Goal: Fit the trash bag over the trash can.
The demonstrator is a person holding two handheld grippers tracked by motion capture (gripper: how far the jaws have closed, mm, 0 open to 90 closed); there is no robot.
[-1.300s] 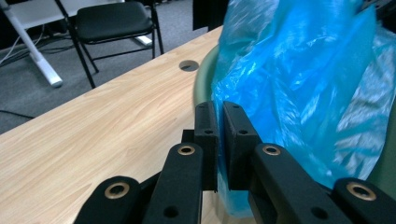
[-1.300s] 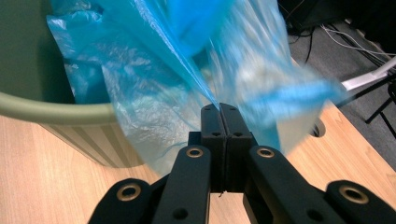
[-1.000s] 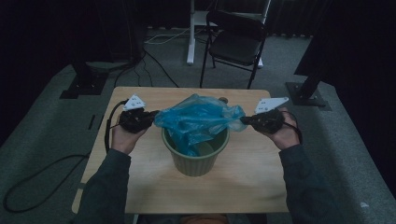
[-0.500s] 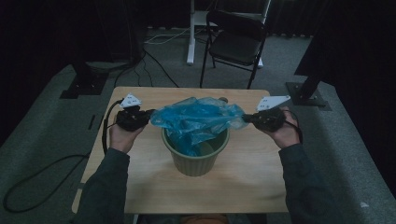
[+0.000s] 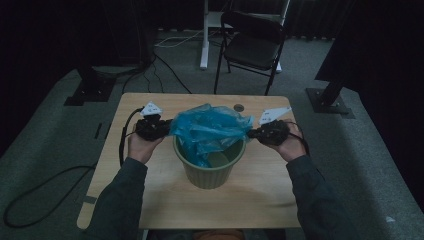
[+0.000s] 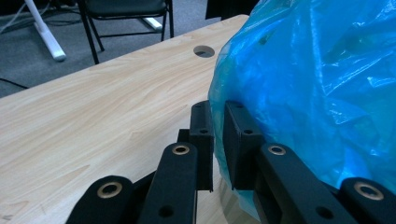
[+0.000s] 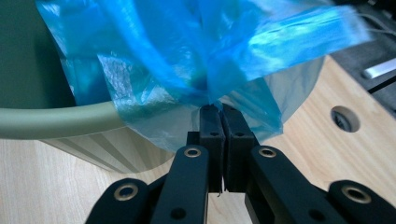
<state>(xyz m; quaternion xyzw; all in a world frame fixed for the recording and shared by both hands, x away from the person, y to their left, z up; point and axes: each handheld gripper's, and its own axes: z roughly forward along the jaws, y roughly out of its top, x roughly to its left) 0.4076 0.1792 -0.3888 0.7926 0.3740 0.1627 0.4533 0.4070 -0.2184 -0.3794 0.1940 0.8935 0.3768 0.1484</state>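
Two tongs stretch blue bag [image 5: 210,127] over bin [image 5: 209,170]: right tongs [image 7: 223,114] clenched on film, left tongs [image 6: 218,116] loosening; rim not yet wrapped.

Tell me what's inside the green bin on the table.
The blue plastic bag hangs partly down inside the green bin, its upper part bunched above the rim. A patch of the bin's pale inner wall shows beside it. The bag covers the rest, so the bottom cannot be seen.
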